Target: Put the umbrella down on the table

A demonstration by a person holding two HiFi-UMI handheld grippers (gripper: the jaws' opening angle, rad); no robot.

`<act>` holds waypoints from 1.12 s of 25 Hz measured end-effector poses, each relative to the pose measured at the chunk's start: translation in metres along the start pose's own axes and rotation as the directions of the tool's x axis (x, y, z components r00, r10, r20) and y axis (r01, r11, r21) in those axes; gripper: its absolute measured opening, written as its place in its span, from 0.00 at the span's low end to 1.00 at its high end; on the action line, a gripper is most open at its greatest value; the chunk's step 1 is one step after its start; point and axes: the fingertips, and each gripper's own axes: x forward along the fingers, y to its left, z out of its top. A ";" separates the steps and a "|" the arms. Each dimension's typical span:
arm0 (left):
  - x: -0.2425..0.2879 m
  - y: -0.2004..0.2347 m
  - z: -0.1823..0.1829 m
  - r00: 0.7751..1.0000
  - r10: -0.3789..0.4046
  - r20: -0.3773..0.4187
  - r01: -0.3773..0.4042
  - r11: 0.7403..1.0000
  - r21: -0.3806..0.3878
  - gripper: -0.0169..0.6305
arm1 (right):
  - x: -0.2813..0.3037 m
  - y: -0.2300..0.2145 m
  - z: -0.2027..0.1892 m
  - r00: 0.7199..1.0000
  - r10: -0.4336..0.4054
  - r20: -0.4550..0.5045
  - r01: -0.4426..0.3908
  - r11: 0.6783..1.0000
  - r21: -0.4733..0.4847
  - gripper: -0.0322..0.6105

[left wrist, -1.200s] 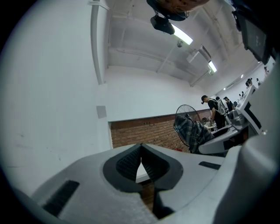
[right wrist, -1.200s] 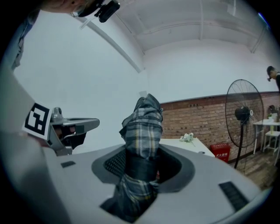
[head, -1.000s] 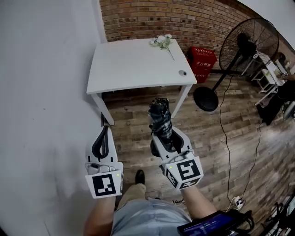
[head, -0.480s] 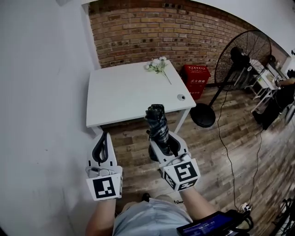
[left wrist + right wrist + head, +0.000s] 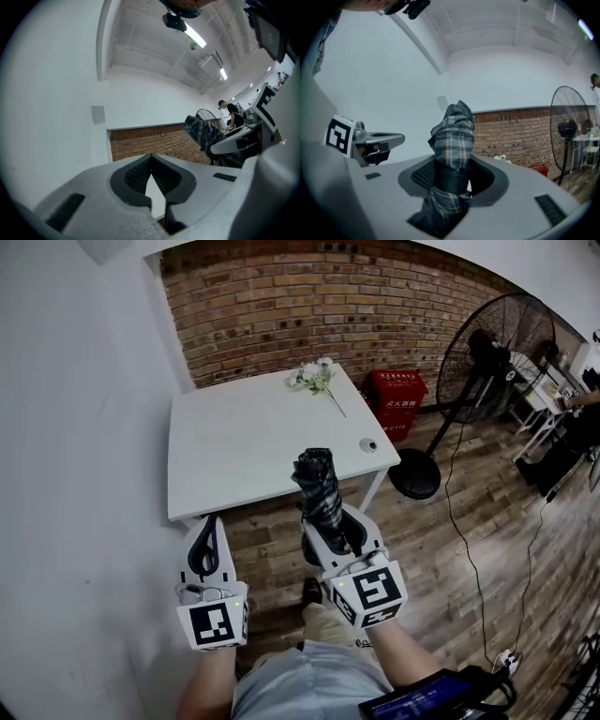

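A folded dark plaid umbrella (image 5: pixel 320 486) stands up out of my right gripper (image 5: pixel 334 524), whose jaws are shut on its strapped lower part. In the right gripper view the umbrella (image 5: pixel 453 136) fills the gap between the pads. Its top reaches over the near edge of the white table (image 5: pixel 234 442) ahead in the head view. My left gripper (image 5: pixel 208 526) is held to the left of the umbrella, at about the same height, shut and empty. In the left gripper view its fingertips (image 5: pixel 151 158) meet, and the umbrella (image 5: pixel 201 132) shows to the right.
A sprig of white flowers (image 5: pixel 316 379) lies at the table's far edge and a small round object (image 5: pixel 368 445) near its right corner. A white wall runs along the left, brick behind. A red crate (image 5: pixel 397 395), a standing fan (image 5: pixel 487 343) and a floor cable (image 5: pixel 453 521) are to the right.
Both grippers have moved forward toward the table, which now lies closer. The umbrella stays gripped and its top now overlaps the table's near edge.
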 end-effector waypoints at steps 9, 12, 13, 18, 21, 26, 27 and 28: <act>0.086 -0.003 -0.043 0.998 -0.010 -0.064 0.010 1.000 0.010 0.04 | 0.074 -0.060 -0.027 0.999 0.007 -0.048 -0.006 0.999 0.038 0.34; 0.126 -0.001 -0.053 0.997 -0.006 -0.083 0.009 0.999 0.035 0.04 | 0.111 -0.086 -0.034 0.998 0.024 -0.053 -0.021 0.998 0.056 0.34; 0.139 0.000 -0.058 0.996 -0.003 -0.094 0.007 0.999 0.037 0.04 | 0.123 -0.095 -0.038 0.998 0.029 -0.061 -0.025 0.998 0.062 0.34; 0.204 0.002 -0.080 0.992 0.016 -0.128 -0.012 0.999 0.039 0.04 | 0.184 -0.138 -0.052 0.994 0.059 -0.095 -0.052 0.996 0.076 0.34; 0.237 0.003 -0.081 0.990 0.032 -0.136 -0.027 0.999 0.037 0.04 | 0.216 -0.155 -0.049 0.992 0.088 -0.095 -0.081 0.994 0.077 0.34; 0.274 0.023 -0.062 0.990 0.083 -0.114 -0.078 0.996 0.048 0.04 | 0.262 -0.173 -0.024 0.991 0.118 -0.059 -0.113 0.991 0.073 0.34; 0.278 0.029 -0.058 0.989 0.096 -0.109 -0.090 0.994 0.054 0.04 | 0.268 -0.174 -0.018 0.991 0.124 -0.051 -0.120 0.990 0.069 0.34; 0.282 0.035 -0.054 0.989 0.109 -0.104 -0.103 0.993 0.061 0.04 | 0.275 -0.175 -0.013 0.990 0.131 -0.043 -0.129 0.990 0.063 0.34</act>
